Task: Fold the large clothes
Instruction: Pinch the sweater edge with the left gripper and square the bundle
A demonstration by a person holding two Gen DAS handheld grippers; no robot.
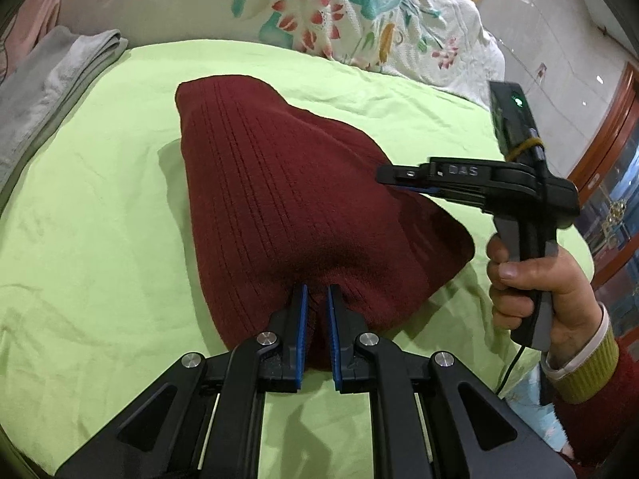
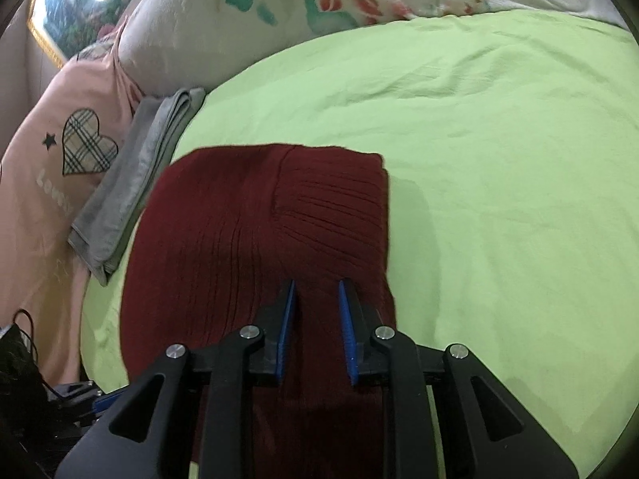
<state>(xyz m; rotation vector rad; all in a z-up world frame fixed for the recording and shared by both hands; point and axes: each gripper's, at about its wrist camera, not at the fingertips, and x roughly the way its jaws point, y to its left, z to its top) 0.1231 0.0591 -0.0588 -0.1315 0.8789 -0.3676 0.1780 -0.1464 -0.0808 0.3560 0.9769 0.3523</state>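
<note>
While the dark red knit sweater (image 1: 279, 199) sits folded on the lime-green bedsheet (image 1: 100, 219), the left gripper (image 1: 316, 295) pinches its near edge and the right gripper (image 2: 317, 291) grips another edge, lifting it. Lettering reading "DAS" shows on the right tool, and the pink pillow (image 2: 60, 183) has faint writing I can't quite read.

green bed sheet (image 1: 100, 207); floral quilt (image 1: 359, 12) behind; wooden cabinet (image 1: 615, 183) beside.

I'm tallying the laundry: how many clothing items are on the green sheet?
2: the maroon sweater mid-sheet, held by both grippers, and a folded gray garment at the sheet's edge by the pillows. Others may lie out of view.
</note>
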